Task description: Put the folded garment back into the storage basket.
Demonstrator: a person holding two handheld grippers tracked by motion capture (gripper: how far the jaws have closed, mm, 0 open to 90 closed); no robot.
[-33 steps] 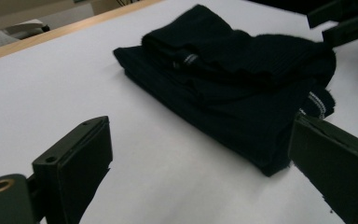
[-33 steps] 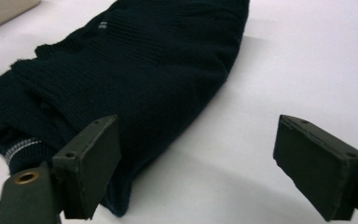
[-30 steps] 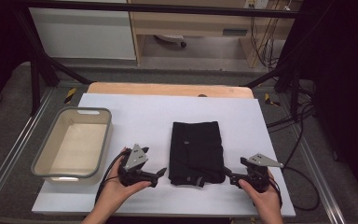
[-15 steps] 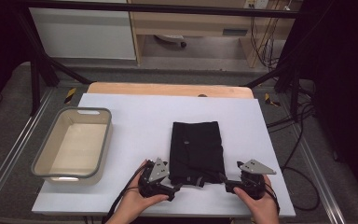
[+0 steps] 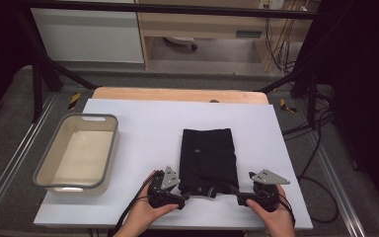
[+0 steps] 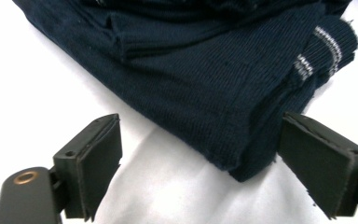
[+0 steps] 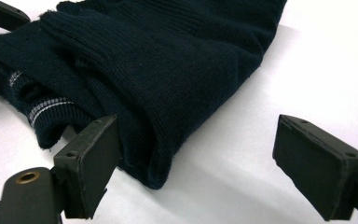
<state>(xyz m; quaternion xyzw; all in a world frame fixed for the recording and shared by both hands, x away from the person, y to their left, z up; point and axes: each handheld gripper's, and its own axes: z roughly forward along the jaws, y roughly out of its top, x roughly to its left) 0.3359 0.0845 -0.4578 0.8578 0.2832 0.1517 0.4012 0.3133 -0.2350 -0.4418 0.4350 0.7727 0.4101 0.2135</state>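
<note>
A folded dark navy knit garment [image 5: 208,155] lies on the white table sheet [image 5: 148,128], near the front edge. My left gripper [image 5: 183,195] sits at its near left corner, open, with the garment's corner [image 6: 242,140] reaching between the jaws. My right gripper [image 5: 237,196] is at the near right corner, also open, and the folded edge [image 7: 154,116] lies against its left jaw. A hem with thin white stripes [image 6: 319,51] shows at the garment's near end, also seen as stripes [image 7: 46,107] from the right gripper view.
A grey-rimmed beige tub [image 5: 44,175] stands on the left of the table. A wooden board edge [image 5: 177,94] runs along the back. Cables [image 5: 321,192] trail off the right side, and black frame legs [image 5: 39,79] flank the table.
Both grippers moved inward toward the garment's near corners; the left one travelled right and now has the corner between its open jaws.
</note>
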